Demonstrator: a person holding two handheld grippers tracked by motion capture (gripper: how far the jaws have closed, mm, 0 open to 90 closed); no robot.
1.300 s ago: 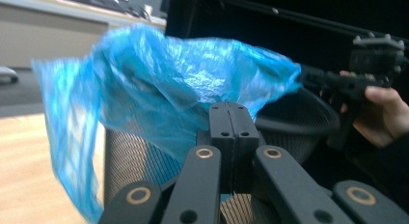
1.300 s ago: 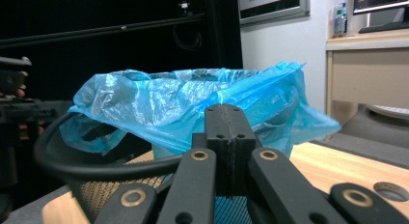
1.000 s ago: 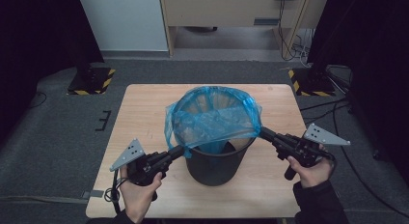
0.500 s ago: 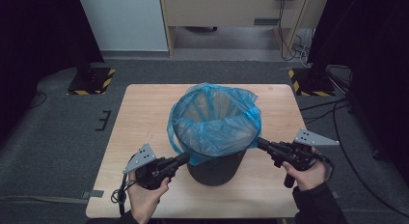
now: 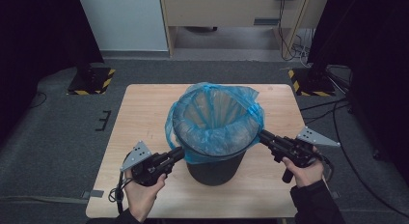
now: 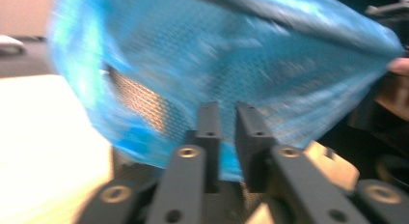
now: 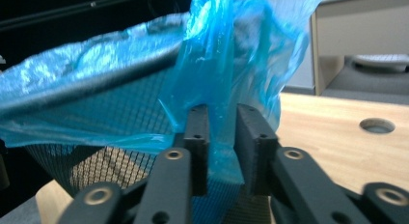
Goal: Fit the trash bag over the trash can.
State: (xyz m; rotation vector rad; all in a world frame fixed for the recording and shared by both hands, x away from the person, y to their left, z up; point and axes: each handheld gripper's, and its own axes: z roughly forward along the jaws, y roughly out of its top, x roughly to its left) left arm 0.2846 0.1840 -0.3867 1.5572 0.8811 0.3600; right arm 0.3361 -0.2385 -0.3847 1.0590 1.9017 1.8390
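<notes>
Dark room, grey floor; wooden desk (image 5: 144,113). Black mesh bin (image 5: 214,166) mid-desk. Blue bag (image 5: 217,122), formerly pulled up, now folded over rim: lining nearly done. Left gripper (image 5: 179,154), right gripper (image 5: 263,136): jaws just opened slightly, film loose between.

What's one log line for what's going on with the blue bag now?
blue bag: folded over black mesh bin rim | left gripper: jaws just opening, film between | right gripper: jaws just opening, film between | table: bin upright
</notes>
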